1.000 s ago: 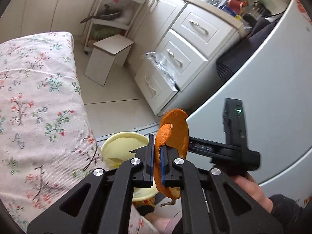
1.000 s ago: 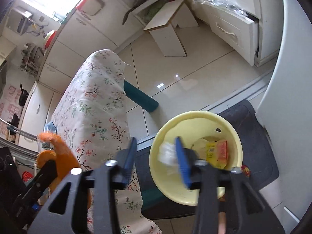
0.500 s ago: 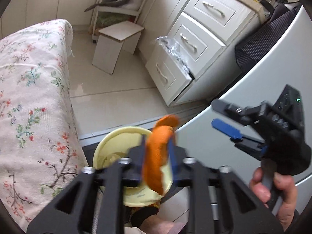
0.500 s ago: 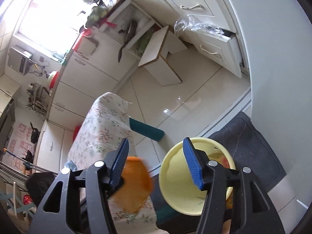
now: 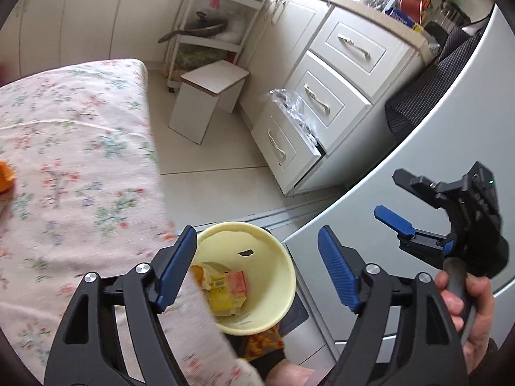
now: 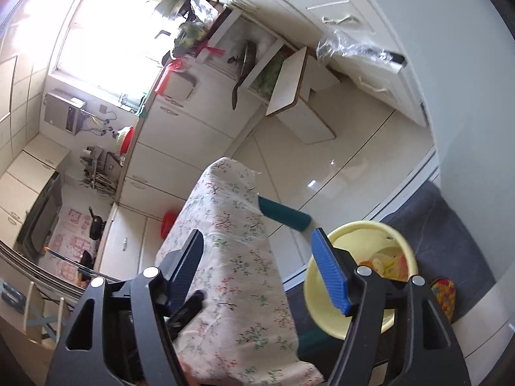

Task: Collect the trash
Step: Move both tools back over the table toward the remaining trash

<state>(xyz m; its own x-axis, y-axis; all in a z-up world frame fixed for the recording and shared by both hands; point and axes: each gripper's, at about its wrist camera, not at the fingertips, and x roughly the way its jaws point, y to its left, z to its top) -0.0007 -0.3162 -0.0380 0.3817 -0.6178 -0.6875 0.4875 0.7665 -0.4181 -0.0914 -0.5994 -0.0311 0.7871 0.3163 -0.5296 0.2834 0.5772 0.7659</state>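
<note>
the left gripper hangs with jaws wide apart and empty, just above the yellow bin near the table's right edge. an orange scrap lies far left on the floral tablecloth, likely the next pickup and nearer the left hand. the right gripper is also spread and empty. the bin holds yellow and red wrappers.

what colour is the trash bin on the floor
Pale yellow. The trash bin shows best in the left wrist view, standing beside the floral tablecloth.
</note>
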